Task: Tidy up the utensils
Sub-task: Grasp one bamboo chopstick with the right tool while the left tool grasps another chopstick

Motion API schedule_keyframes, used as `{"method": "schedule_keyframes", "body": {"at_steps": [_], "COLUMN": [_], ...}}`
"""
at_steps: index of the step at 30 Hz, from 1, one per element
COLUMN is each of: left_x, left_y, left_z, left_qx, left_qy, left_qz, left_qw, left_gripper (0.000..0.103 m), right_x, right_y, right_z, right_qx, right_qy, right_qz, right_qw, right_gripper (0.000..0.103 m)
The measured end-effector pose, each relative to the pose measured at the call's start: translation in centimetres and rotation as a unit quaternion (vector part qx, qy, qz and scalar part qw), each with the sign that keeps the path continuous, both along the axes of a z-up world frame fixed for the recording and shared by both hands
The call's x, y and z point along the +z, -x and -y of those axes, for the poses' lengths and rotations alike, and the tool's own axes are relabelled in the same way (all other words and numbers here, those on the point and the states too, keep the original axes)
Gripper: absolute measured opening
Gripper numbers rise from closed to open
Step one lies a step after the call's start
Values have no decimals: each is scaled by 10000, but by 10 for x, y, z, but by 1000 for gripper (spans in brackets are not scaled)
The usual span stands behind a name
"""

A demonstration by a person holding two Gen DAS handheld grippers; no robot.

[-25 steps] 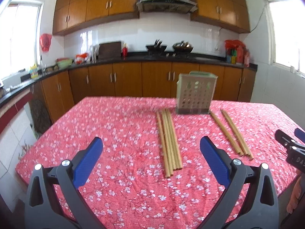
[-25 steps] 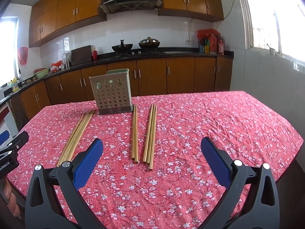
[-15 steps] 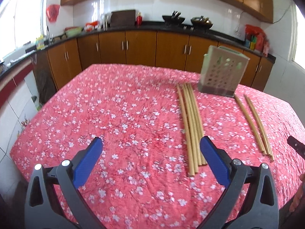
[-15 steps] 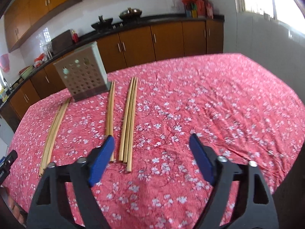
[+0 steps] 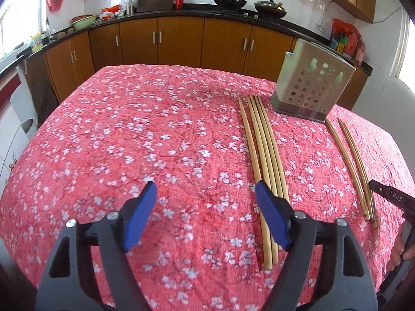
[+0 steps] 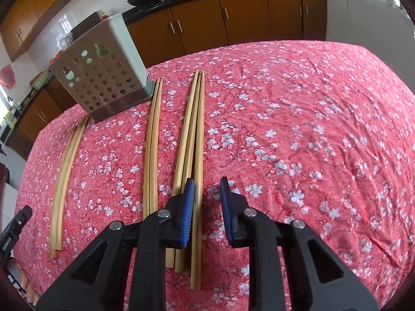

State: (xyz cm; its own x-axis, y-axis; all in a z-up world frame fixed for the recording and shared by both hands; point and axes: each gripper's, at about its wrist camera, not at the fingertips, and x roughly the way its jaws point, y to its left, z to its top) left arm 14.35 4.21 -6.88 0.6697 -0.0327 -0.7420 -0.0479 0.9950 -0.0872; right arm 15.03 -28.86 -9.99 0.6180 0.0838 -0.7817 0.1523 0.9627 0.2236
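Broadly, one surface (image 5: 109, 134) fills both views, spread with a red cloth printed with white blossoms. Behind it runs a row of brown cabinets (image 5: 160, 41) under a dark counter, where two black woks (image 5: 229, 0) stand.

On the far part of the surface stands one holder (image 6: 103, 77), a grey box punched with round holes, upright. What lies inside it cannot be told; nothing rises above its rim.

Chopsticks lie flat on the cloth in three groups, all running lengthwise away from the cameras. The left group (image 5: 262, 155) counts four sticks, lying side by side with far tips just beside the holder's left foot. The middle pair (image 6: 153, 140) counts two, touching each other, with far tips at the holder's right corner. The right group (image 6: 192, 140) seems to count four, fanned at the near ends and bunched at the far tips, though the exact count is hard to tell.

The left tongs (image 5: 207, 215) stand wide apart, low over the cloth, with the right pad over the left group's near ends; they grip nothing. The right tongs (image 6: 207, 207) are narrowed but apart, astride the rightmost stick of the right group, not clamped on it.
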Motion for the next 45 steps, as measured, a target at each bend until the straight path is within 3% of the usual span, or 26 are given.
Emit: {"method": "schedule_keyframes", "body": {"at_steps": [3, 7, 10, 17, 23, 28, 33, 38, 42, 45], "left_x": [-3, -7, -11, -19, -21, -23, -24, -25, -25, -25], "left_y": [-6, -14, -18, -26, -32, -35, -54, -76, -74, -68], "left_z": [6, 12, 14, 24, 35, 40, 26, 4, -5, -13], "left_qx": [-141, -334, -476, -891, -1000, -959, -686, -511, -627, -649], "left_qy": [0, 109, 243, 493, 383, -31, -294, -263, -181, 25], "left_qz": [-42, -116, -173, -413, -516, -525, -484, -392, -284, -258], "left_qw": [9999, 9993, 9984, 9939, 9929, 9940, 9960, 9976, 9975, 9976], "left_gripper": [66, 57, 51, 28, 20, 9, 9, 9, 9, 9], "right_x": [-1, -1, -4, -3, -3, -2, -3, -4, -6, -6], "right_y": [-4, -9, -15, -10, -8, -6, -3, -15, -22, -21], "right_z": [-5, -7, 0, 6, 5, -1, -2, 11, 26, 24], "right_qx": [57, 82, -111, -148, -144, -105, -2, -160, -283, -226], "right_qy": [152, 411, 451, 506, 516, 597, 684, 706, 469, 588], "right_qz": [-16, -17, 18, 57, 73, 46, 90, 144, 199, 184], "right_qw": [9999, 9991, 9989, 9986, 9985, 9981, 9976, 9973, 9983, 9978], "right_gripper": [19, 7, 7, 7, 7, 8, 8, 7, 8, 8]}}
